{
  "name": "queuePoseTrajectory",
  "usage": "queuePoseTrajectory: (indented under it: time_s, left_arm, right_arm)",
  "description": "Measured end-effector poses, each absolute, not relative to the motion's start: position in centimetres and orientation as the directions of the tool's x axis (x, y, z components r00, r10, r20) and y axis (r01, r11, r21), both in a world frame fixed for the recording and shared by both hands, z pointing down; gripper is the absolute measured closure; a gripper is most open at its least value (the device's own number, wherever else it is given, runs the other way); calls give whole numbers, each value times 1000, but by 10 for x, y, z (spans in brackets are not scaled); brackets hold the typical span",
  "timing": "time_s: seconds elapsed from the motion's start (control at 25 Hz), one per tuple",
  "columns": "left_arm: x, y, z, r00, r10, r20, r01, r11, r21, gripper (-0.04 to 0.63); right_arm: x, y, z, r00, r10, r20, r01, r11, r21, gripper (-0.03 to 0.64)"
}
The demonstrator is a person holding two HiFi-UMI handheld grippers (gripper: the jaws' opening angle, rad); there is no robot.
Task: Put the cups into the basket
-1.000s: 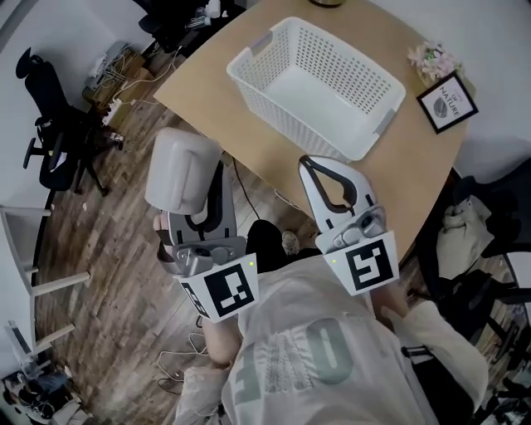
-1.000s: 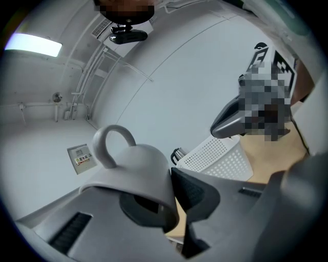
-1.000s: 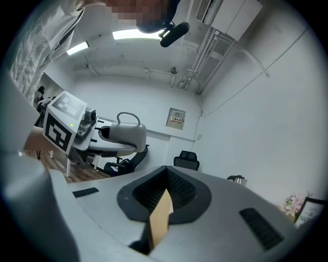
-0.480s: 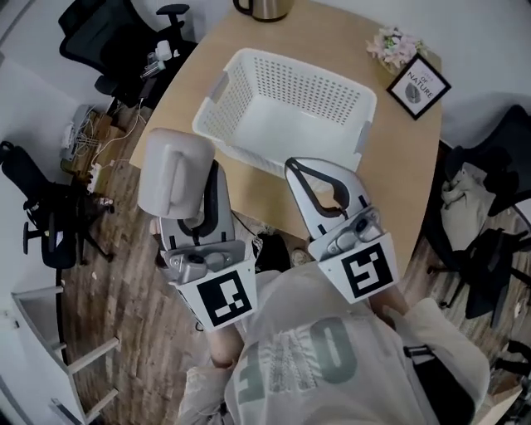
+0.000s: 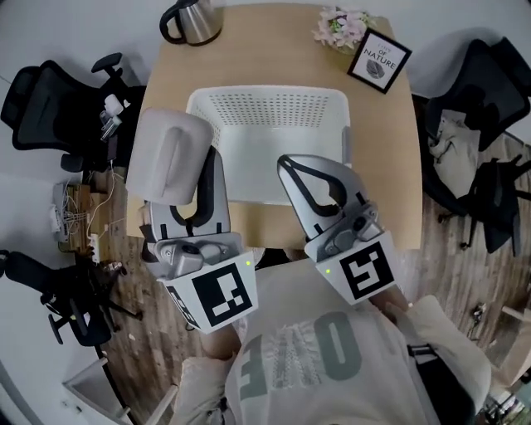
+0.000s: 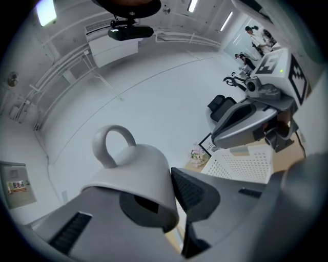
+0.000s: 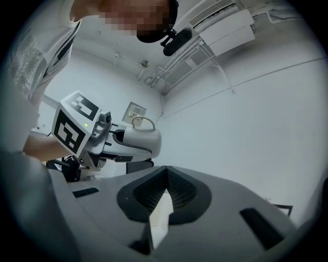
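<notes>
A pale grey cup (image 5: pixel 168 156) with a loop handle is held mouth-down in my left gripper (image 5: pixel 203 199), which is shut on its wall. In the left gripper view the cup (image 6: pixel 134 176) fills the lower left, one jaw inside its mouth and one outside. The white perforated basket (image 5: pixel 209 104) stands empty on the wooden table, just beyond both grippers. My right gripper (image 5: pixel 290 166) is shut with nothing in it, over the basket's near rim. In the right gripper view a sliver of the basket (image 7: pixel 161 217) shows past the closed jaws (image 7: pixel 166 185).
A dark kettle (image 5: pixel 192 20) stands at the table's far left, flowers (image 5: pixel 339 25) and a framed picture (image 5: pixel 379 61) at the far right. Black office chairs (image 5: pixel 50 95) flank the table (image 5: pixel 382 166). Cables lie on the wood floor (image 5: pixel 83 228) at left.
The view has swung round so the basket now lies straight ahead and closer. Both grippers have come over the table's near edge, the left still holding the cup.
</notes>
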State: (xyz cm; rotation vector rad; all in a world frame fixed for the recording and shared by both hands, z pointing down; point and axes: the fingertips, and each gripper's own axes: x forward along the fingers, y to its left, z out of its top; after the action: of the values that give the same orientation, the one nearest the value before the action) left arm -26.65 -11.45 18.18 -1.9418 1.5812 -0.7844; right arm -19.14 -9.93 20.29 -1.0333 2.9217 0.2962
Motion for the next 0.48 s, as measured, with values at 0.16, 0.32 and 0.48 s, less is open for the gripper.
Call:
queuePoseTrajectory:
  time_s: [0.16, 0.32, 0.48]
  left_arm:
    - [-252, -140, 190, 276, -940, 199, -616, -332, -714, 546]
    - [-235, -155, 204, 374, -870, 322, -508, -482, -714, 546]
    - [-219, -169, 229, 410, -786, 463, -337, -602, -724, 545]
  right_arm:
    - [-182, -116, 206, -714, -696, -75, -699, 702, 140, 620]
    - [-169, -126, 213, -650, -757, -66, -759, 644, 93, 620]
    - [-157, -134, 219, -596, -800, -64, -803, 594, 56, 620]
